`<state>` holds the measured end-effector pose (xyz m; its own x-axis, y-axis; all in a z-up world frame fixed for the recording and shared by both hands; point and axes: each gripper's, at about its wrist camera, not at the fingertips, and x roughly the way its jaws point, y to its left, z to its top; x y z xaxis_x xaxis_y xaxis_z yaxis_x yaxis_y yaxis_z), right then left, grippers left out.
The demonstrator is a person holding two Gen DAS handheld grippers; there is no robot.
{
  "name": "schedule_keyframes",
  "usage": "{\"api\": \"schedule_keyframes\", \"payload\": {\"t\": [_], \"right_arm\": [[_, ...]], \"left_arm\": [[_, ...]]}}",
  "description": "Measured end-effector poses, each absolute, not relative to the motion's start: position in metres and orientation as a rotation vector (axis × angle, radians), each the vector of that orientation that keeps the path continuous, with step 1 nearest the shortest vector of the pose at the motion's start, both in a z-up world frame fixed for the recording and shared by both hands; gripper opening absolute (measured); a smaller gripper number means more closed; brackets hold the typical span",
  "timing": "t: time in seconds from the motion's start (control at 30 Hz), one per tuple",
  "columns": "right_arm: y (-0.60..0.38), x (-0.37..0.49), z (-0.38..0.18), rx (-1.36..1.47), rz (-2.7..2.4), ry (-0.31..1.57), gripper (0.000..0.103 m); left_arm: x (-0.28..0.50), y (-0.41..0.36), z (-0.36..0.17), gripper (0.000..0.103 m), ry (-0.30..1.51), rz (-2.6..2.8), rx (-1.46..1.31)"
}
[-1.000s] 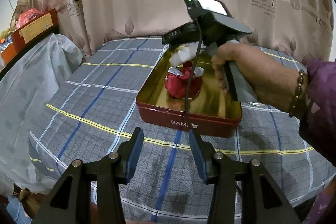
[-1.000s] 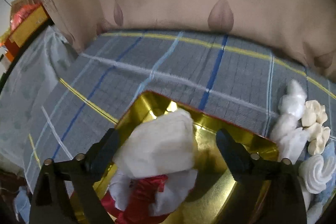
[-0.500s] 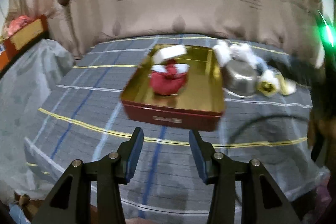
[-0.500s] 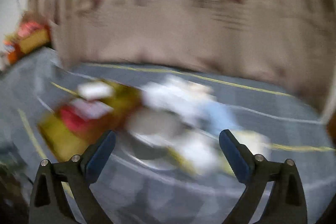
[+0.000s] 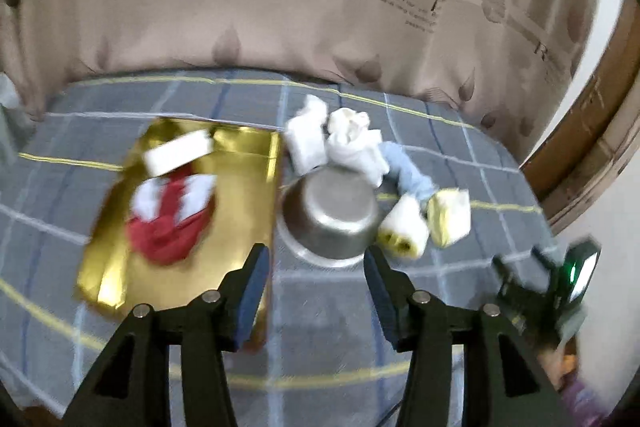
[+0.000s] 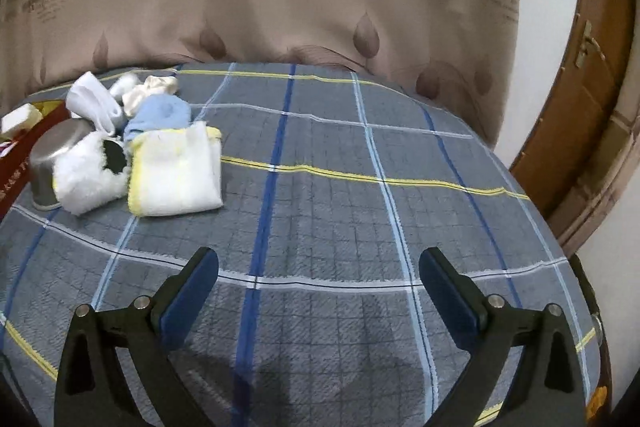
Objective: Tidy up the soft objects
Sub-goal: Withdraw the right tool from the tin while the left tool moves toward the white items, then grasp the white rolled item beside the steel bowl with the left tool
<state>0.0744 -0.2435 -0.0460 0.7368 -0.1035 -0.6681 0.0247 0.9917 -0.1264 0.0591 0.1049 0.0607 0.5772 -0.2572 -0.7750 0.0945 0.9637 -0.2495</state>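
Low in both frames, the left gripper (image 5: 314, 277) and right gripper (image 6: 318, 281) gape wide, empty. Beyond, mid-frame, an upturned steel bowl (image 5: 330, 213) adjoins the gold tin tray (image 5: 244, 183) holding red-and-white cloth (image 5: 170, 215); white, yellow and blue socks (image 6: 176, 173) pile left.

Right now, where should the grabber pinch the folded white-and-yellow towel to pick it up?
Pinch the folded white towel with yellow stripes at its bare right-hand edge, coming from the right gripper side. It lies flat there, while the fluffy white cloth crowds its left.
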Motion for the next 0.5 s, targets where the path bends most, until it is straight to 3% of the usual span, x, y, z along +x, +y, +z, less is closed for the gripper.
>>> {"api": "schedule_keyframes", "payload": {"t": [0.27, 0.5], "right_arm": [[-0.255, 0.058, -0.044, -0.032, -0.029, 0.696, 0.101], [-0.260, 0.055, -0.042, 0.020, 0.010, 0.678, 0.101]], "left_arm": [[0.183, 0.092, 0.036, 0.050, 1.136, -0.278, -0.433], [0.238, 0.089, 0.007, 0.050, 1.245, -0.231, -0.510]]}}
